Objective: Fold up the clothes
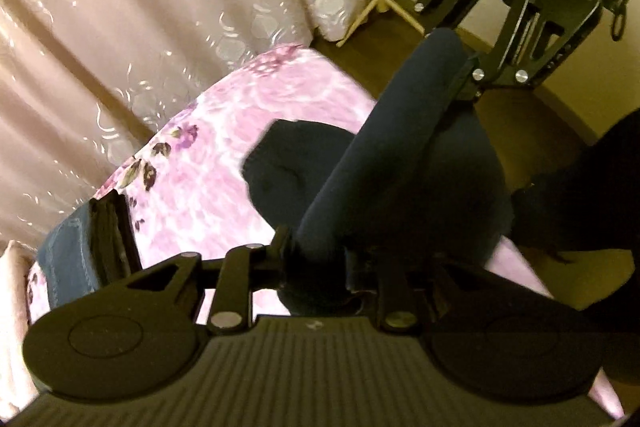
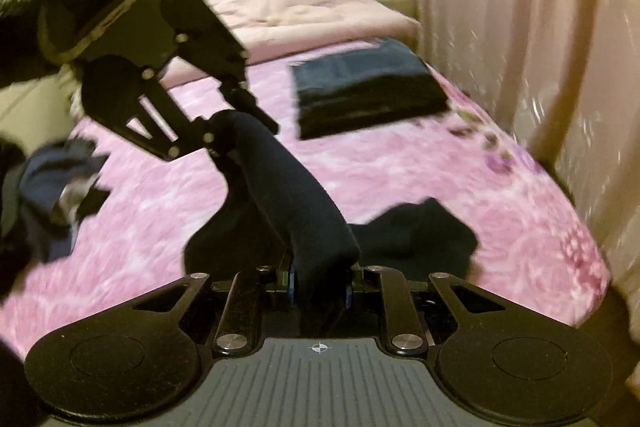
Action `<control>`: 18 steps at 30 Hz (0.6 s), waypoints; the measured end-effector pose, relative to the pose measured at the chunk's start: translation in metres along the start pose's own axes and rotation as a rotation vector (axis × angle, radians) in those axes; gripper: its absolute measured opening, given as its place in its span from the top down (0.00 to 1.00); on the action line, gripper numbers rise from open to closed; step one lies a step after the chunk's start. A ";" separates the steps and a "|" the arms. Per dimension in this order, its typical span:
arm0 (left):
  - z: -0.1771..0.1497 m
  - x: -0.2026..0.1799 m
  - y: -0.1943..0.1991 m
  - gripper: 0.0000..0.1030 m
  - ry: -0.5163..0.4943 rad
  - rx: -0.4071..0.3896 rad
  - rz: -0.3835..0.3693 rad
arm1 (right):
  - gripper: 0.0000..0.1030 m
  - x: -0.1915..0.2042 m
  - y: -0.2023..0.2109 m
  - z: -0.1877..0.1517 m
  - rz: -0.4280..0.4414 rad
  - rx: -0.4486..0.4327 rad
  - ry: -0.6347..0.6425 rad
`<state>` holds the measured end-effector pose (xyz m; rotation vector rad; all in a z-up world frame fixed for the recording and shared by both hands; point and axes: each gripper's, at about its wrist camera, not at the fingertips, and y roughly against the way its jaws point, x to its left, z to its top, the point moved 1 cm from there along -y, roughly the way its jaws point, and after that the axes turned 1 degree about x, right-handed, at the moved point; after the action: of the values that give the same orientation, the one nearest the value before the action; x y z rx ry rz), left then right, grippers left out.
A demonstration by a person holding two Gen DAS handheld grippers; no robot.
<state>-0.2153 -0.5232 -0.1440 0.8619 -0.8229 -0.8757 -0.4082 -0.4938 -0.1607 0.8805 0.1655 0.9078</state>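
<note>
Pink floral bedding (image 2: 360, 171) carried the work, with a pale curtain (image 2: 520, 27) along one side of the bed. You had a dark garment (image 2: 280, 187) stretched as a taut band between both grippers, lifted above the bed, while its loose remainder (image 2: 420, 235) hung down and trailed on the cover below. Your left gripper (image 2: 224, 143) pinched one end of that band, jaws narrow with cloth between them. Your right gripper (image 2: 320, 279) gripped the other end, jaws likewise narrow and closed on the cloth. From the left wrist view the same band (image 1: 380, 147) ran from the left jaws up to the right gripper (image 1: 472, 83), with the hanging part (image 1: 288, 163) bunched beneath it.

Judging by this, you were mid-fold: one edge was raised and pulled straight, ready to be carried over and laid flat. That next move called for keeping both ends level and tense, lowering them together so the cloth would land without creases, then letting go.

Further off, a folded stack (image 2: 368, 87) of dark clothes lay near the curtain, well apart from the garment. An unfolded heap (image 2: 60, 187) waited at the bed's other side. Beyond the stack sat a pink quilt (image 2: 304, 7).
</note>
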 end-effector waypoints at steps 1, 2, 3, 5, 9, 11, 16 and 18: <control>0.010 0.016 -0.018 0.75 0.014 0.015 -0.013 | 0.81 -0.023 -0.010 0.002 0.014 0.013 -0.040; 0.020 0.032 -0.035 0.73 0.029 0.030 -0.026 | 0.81 -0.046 -0.023 0.002 0.028 0.029 -0.081; 0.025 0.046 -0.055 0.69 0.048 0.047 -0.032 | 0.81 -0.068 -0.039 0.000 0.040 0.047 -0.121; 0.031 0.072 -0.096 0.70 0.102 0.078 -0.042 | 0.80 -0.106 -0.071 -0.010 0.068 0.093 -0.219; 0.018 0.108 -0.158 0.71 0.273 0.141 -0.045 | 0.79 -0.157 -0.108 -0.030 0.104 0.143 -0.397; 0.009 0.114 -0.168 0.71 0.336 0.156 -0.036 | 0.56 -0.166 -0.101 -0.034 0.120 0.126 -0.447; -0.012 0.120 -0.178 0.54 0.582 0.121 -0.104 | 0.50 -0.180 -0.070 -0.038 0.095 0.050 -0.603; -0.015 0.119 -0.182 0.56 0.634 0.100 -0.126 | 0.50 -0.183 -0.068 -0.036 0.094 0.041 -0.635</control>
<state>-0.2083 -0.6925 -0.2816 1.2046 -0.2607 -0.6133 -0.4980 -0.6291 -0.2744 1.1809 -0.4088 0.6738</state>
